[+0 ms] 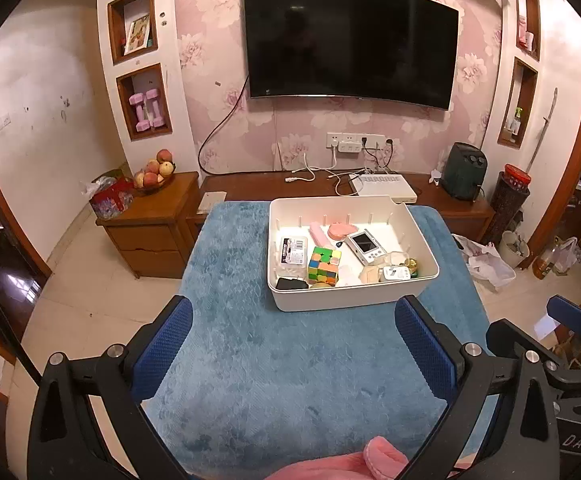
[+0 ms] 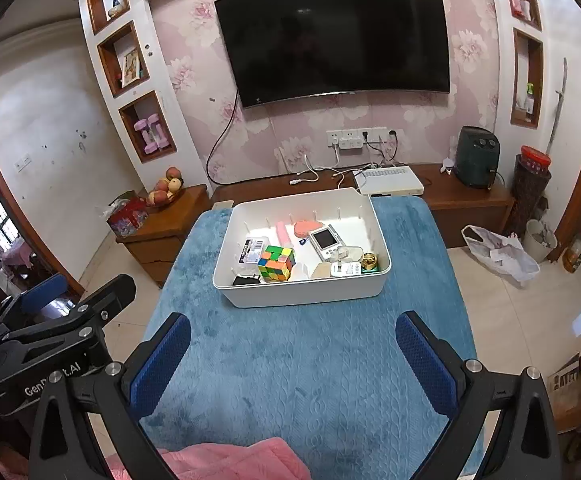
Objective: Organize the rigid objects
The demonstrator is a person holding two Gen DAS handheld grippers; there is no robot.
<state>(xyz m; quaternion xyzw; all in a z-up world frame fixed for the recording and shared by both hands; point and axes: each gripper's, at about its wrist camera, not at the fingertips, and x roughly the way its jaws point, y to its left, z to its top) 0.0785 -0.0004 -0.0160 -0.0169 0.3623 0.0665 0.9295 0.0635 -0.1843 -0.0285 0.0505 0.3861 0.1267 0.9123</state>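
A white bin [image 2: 302,292] sits toward the far side of a desk draped in a blue plush cover [image 2: 302,360], and everything rigid in view lies inside it, so the sorting appears either finished or not yet begun; the frames alone cannot settle which. Near the bin's front wall stands a scrambled puzzle cube [image 2: 276,263], with a black adapter [image 2: 246,280] just beside it at the front left corner and a flat packet with a barcode label [image 2: 253,250] behind that. Toward the back wall lie a pink stick-shaped case [image 2: 282,231] and a round pink item [image 2: 305,228], and right of centre a small white handheld device with a screen [image 2: 324,242] rests tilted. The front right corner holds a white plug-like block [image 2: 345,269], a beige lump [image 2: 322,270] and a small gold object [image 2: 369,262], crowded together and touching. Short slots along the inner walls suggest dividers could go in, though none are fitted. The right gripper [image 2: 292,344] hovers over bare cover well short of the bin, jaws spread wide and holding nothing, probably a neutral ready pose. The left gripper [image 1: 292,332] does likewise, jaws wide and empty, the bin lying ahead and to its right. A pink fabric [image 2: 230,460] edges the near side.
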